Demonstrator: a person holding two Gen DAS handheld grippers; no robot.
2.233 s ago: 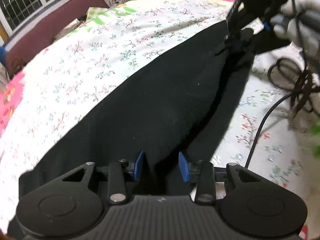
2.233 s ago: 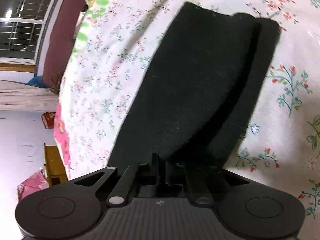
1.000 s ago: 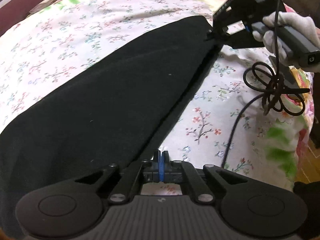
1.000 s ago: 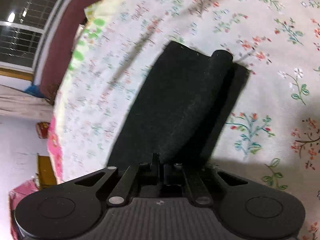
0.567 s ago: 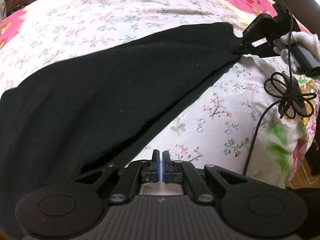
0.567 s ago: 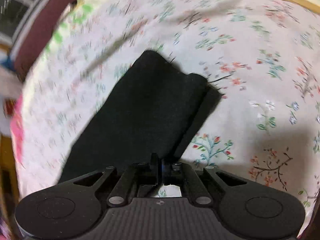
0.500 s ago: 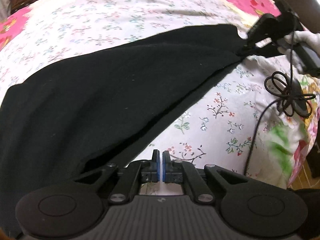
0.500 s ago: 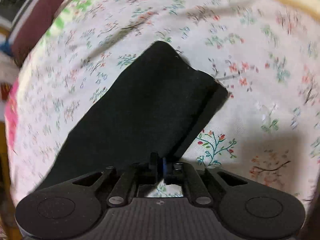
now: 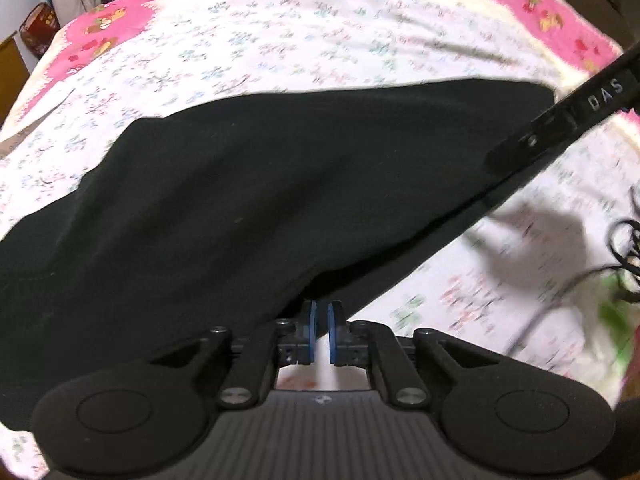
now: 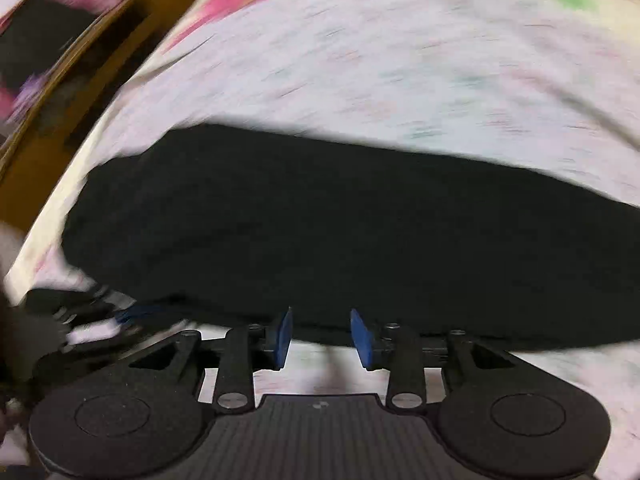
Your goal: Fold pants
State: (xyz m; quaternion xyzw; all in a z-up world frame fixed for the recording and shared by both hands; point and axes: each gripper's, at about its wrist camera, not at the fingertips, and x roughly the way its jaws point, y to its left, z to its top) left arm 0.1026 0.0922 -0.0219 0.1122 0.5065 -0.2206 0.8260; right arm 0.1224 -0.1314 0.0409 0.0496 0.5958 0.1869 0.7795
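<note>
**Black pants spread flat on the flowered bed, both claws at their near edge**

While the long black fabric pants [image 9: 260, 200] lie flat across the white flower-printed bedsheet [image 9: 280, 40], they fill the middle of the left wrist view from the lower left edge up to the upper right. In that view the left claw [image 9: 320, 334] sits at the bottom centre, its blue pads [image 9: 311, 334] standing just a narrow slit apart with nothing between them; the pants' lower edge runs right above the pad tips, and whether cloth and tips touch cannot be told. At the upper right of the same frame a black bar of the right claw's body, lettered in white, reaches in over the far end of the pants, and a dark shadow falls on the sheet below it. A black cable [image 9: 624, 248] coils at the right edge. Pink patches with pictures mark the sheet's upper left and upper right corners.

The right wrist view is blurred. There the pants [image 10: 340, 232] cross the middle of the frame as a dark band on the sheet [image 10: 400, 60]. The right claw [image 10: 321, 338] at bottom centre is opening, its blue pads [image 10: 282, 338] clearly apart with only sheet showing between them, the pants' edge just above the tips. A yellow-brown wooden edge [image 10: 100, 60] runs along the upper left.
</note>
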